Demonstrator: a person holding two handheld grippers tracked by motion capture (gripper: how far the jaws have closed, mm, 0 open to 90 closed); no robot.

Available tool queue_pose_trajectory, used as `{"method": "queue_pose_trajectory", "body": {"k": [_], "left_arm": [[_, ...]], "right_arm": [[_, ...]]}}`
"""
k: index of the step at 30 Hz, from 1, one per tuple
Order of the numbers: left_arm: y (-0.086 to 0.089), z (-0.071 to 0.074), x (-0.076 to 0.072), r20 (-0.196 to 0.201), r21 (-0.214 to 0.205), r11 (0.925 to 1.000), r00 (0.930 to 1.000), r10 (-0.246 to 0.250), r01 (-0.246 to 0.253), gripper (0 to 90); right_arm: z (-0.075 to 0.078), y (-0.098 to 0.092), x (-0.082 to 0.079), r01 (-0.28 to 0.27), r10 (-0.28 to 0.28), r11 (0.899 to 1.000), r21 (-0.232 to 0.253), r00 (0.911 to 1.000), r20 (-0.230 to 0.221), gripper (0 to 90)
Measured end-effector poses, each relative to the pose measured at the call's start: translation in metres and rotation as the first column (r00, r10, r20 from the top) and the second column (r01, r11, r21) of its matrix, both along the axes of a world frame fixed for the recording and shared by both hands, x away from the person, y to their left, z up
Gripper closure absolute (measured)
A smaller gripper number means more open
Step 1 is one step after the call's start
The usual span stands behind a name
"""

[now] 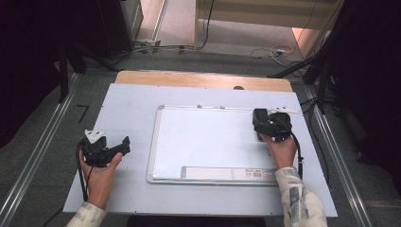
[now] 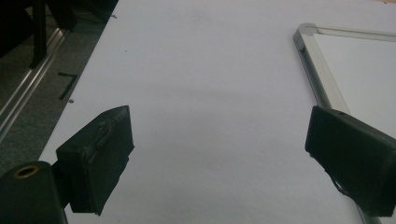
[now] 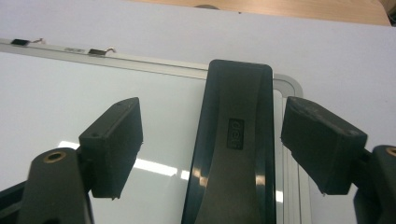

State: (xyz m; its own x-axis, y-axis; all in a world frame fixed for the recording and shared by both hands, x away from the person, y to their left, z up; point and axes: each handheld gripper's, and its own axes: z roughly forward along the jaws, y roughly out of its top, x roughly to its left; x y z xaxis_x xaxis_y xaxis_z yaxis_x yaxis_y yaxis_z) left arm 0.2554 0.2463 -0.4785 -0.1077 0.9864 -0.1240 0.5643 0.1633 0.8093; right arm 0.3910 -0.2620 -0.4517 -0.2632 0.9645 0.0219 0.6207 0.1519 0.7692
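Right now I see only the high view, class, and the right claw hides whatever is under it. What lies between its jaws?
Observer: A black eraser lies on the whiteboard between the right claw's jaws. Gaps show on both sides, so the pads are off it.
Operator: Where does its far end sit?
Observer: Over the board's top frame, beside the rounded corner.
Operator: And the left claw?
Observer: The left claw is open, with bare white sheet between its jaws.
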Motion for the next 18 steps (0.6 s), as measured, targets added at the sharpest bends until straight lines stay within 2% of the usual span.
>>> {"method": "queue_pose_trajectory", "body": {"k": [10, 18], "left_arm": [[-0.001, 0.0, 0.0, 0.001, 0.002, 1.0, 1.0, -0.001, 0.001, 8.0], [-0.001, 0.0, 0.0, 0.002, 0.002, 1.0, 1.0, 0.001, -0.001, 8.0]], "right_arm": [[0.01, -0.013, -0.023, -0.041, 0.041, 0.999, 0.022, 0.9988, 0.028, 17.8], [0.015, -0.024, -0.037, -0.023, 0.022, 1.0, 0.021, 0.9987, 0.046, 17.8]]}}
